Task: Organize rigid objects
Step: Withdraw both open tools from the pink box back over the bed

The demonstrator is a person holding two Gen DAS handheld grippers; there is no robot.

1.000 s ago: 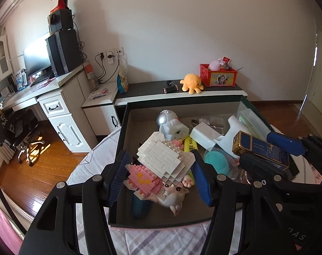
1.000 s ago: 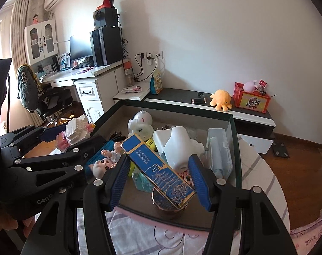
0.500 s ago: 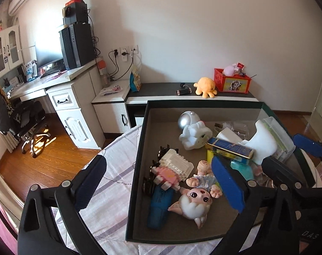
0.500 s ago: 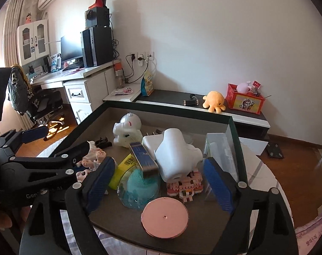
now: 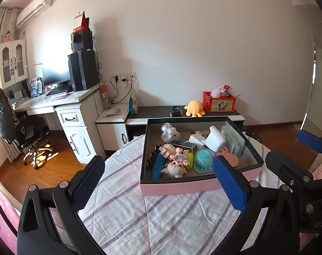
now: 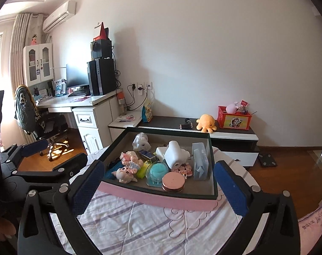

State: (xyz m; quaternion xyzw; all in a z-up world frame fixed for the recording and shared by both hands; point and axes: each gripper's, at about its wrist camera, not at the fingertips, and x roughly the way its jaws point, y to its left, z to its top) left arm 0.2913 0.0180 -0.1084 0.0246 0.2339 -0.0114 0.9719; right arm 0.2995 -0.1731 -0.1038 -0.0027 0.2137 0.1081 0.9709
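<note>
Rigid objects sit together in one pink-sided box (image 6: pixel 161 199) at centre frame in both wrist views, resting on the striped cloth (image 5: pixel 161 223) that covers the round table.

Your left gripper (image 5: pixel 158 182) occupies the lower part of its frame, angled down toward the box; its jaws are spread wide with nothing between them. Your right gripper (image 6: pixel 158 187) holds the same downward angle in its own frame; its jaws are opening, with nothing gripped, and the box front shows in the gap. Neither gripper touches the box.

Counted in the box, largest first:
- one white moulded piece (image 6: pixel 175 155), centre
- one clear case (image 6: pixel 200 163), against the right wall
- one white elephant figure (image 6: pixel 140 142), at the back
- one teal dome (image 6: pixel 158 170)
- one big-eared doll (image 6: pixel 123 174), front left
- one round copper lid (image 6: pixel 173 182), front centre
- one blue printed carton (image 6: pixel 147 155)
- two brick-built models, pink and white, one left (image 5: pixel 167 149) and one right (image 6: pixel 183 169)
</note>
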